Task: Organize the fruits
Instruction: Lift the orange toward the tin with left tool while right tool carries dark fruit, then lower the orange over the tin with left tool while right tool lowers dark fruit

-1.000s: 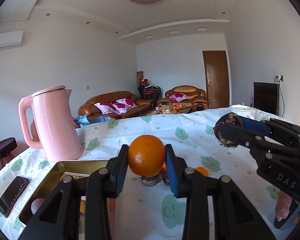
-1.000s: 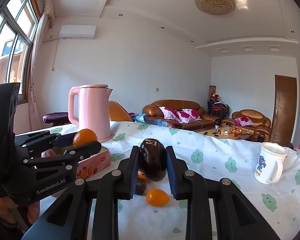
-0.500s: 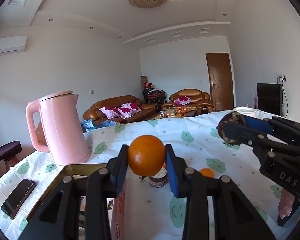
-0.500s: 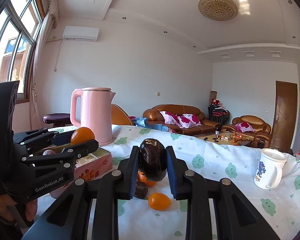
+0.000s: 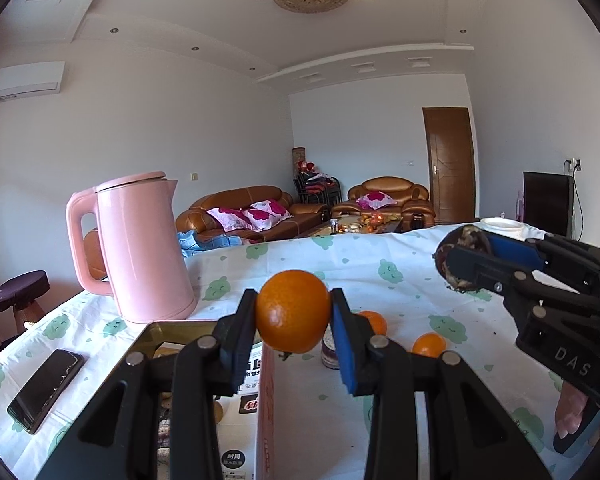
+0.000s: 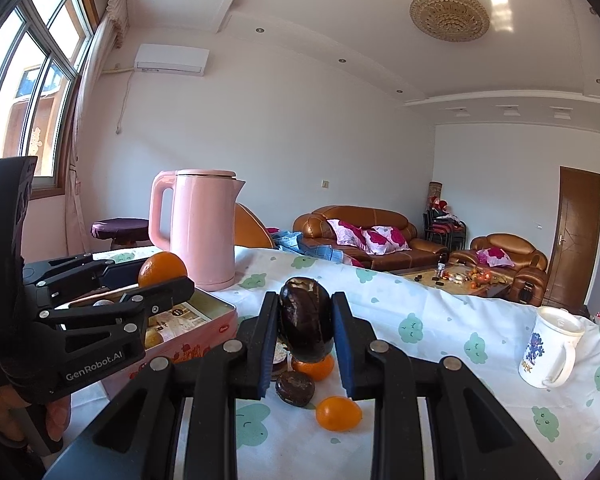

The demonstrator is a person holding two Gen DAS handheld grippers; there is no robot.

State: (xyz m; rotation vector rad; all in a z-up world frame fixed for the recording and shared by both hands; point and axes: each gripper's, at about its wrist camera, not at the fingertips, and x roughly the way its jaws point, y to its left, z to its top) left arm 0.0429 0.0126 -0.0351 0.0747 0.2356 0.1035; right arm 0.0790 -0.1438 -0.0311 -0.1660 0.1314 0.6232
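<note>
My left tongs pinch an orange above the pink tin near the worktop's left edge. My right tongs pinch a dark fruit over loose oranges.

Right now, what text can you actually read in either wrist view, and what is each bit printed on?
"GenRobot.AI" on the body of the left gripper, right wrist view.
"DAS" on the body of the right gripper, left wrist view.
"耐用" on a round dark label on the box; the line beneath it and the red label above are too blurred.
Blue lettering on the white mug: too small to read.
Print on the box's pink side: unreadable.
</note>
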